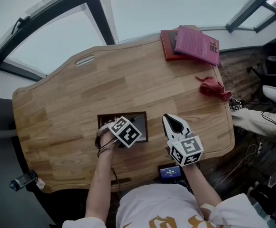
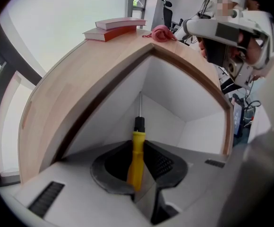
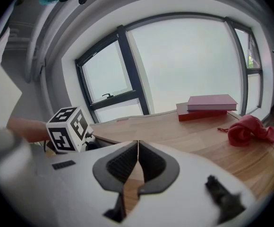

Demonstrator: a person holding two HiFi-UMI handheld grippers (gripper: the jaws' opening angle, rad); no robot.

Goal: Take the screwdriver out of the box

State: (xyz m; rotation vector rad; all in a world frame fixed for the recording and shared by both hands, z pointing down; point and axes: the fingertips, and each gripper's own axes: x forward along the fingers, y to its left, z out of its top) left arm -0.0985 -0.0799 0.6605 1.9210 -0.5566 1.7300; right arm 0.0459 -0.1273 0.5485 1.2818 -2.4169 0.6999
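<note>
Yellow-handled screwdriver (image 2: 135, 167): clamping it firmly in the left claw (image 2: 138, 144) inside the box (image 2: 189, 98), lifting straight up, avoiding tilting; idling with the right claw (image 3: 138, 144) closed, empty.

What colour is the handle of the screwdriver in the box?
Yellow; the screwdriver handle shows best in the left gripper view.

In the head view, the left gripper (image 1: 124, 131) largely hides the screwdriver (image 2: 136, 155).

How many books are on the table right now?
2: a pink book lies on top of a red book, stacked at the table's far right corner. None appear hidden.
</note>
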